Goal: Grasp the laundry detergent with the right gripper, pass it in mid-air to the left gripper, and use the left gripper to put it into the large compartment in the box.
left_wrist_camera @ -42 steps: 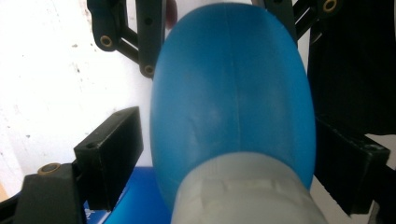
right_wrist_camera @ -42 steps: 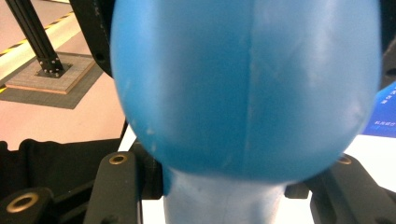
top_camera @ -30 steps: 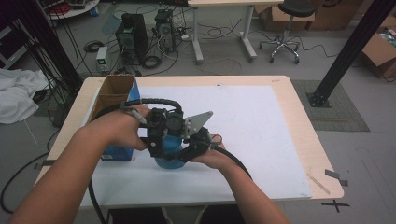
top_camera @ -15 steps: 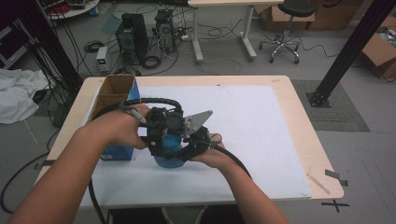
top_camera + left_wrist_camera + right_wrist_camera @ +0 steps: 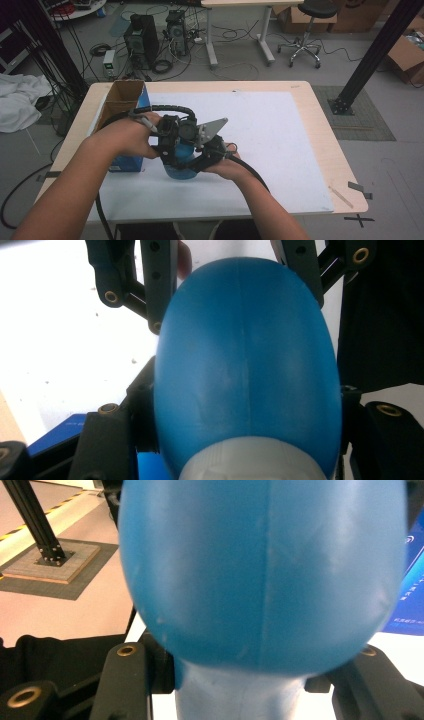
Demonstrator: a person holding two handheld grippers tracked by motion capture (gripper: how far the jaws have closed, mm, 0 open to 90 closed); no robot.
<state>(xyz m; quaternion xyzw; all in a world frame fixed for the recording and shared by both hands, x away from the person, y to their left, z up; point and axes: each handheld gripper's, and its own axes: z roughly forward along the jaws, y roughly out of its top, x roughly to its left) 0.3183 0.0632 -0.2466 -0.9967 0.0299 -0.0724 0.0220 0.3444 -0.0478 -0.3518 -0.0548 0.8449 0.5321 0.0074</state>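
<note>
Left gripper (image 5: 176,150): just closed, now clamped on blue bottle (image 5: 245,365)
Right gripper (image 5: 200,157): pinching bottle near its pale neck
Bottle: upright above white surface (image 5: 280,150), beside box (image 5: 120,100)
Meaning: two-handed hold set, probably ready for twisting or lifting

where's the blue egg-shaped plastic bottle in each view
High view: the blue egg-shaped plastic bottle sits left of centre, low between the two hands.
Left gripper view: centre, running top to bottom, its white ribbed cap at the bottom edge, black jaws on both sides.
Right gripper view: centre and top, narrowing to a pale neck at the bottom.
Shared landmark: the blue cardboard box beside it.
</note>
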